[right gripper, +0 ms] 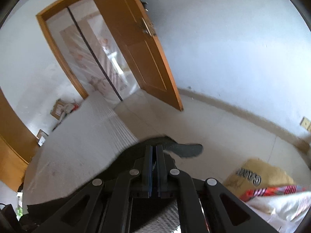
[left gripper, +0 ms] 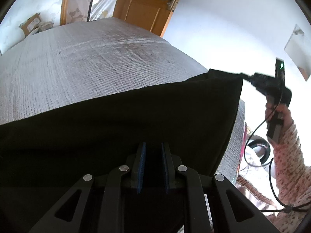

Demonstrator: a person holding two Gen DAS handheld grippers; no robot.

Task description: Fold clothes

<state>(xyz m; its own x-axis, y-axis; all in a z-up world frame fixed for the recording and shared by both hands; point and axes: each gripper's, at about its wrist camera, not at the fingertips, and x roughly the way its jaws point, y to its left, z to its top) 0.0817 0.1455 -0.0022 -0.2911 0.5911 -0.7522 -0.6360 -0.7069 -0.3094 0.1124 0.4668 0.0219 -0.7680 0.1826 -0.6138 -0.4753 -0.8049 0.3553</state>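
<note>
black fabric garment (left gripper: pixel 136 116) stretched taut above pale gridded mat (left gripper: pixel 77 68) | left gripper (left gripper: pixel 153 155) pinching near hem | right gripper (right gripper: pixel 154 155) clamping far corner

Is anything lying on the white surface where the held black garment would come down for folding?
Nothing visible does. The black garment hangs from the right gripper, shut on its corner, and the left gripper; the stretch of white quilted surface beyond it shows bare.

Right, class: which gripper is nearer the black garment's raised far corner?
Right. The right gripper pinches that corner of the black garment; the left gripper sits at its near edge, across the cloth.
</note>
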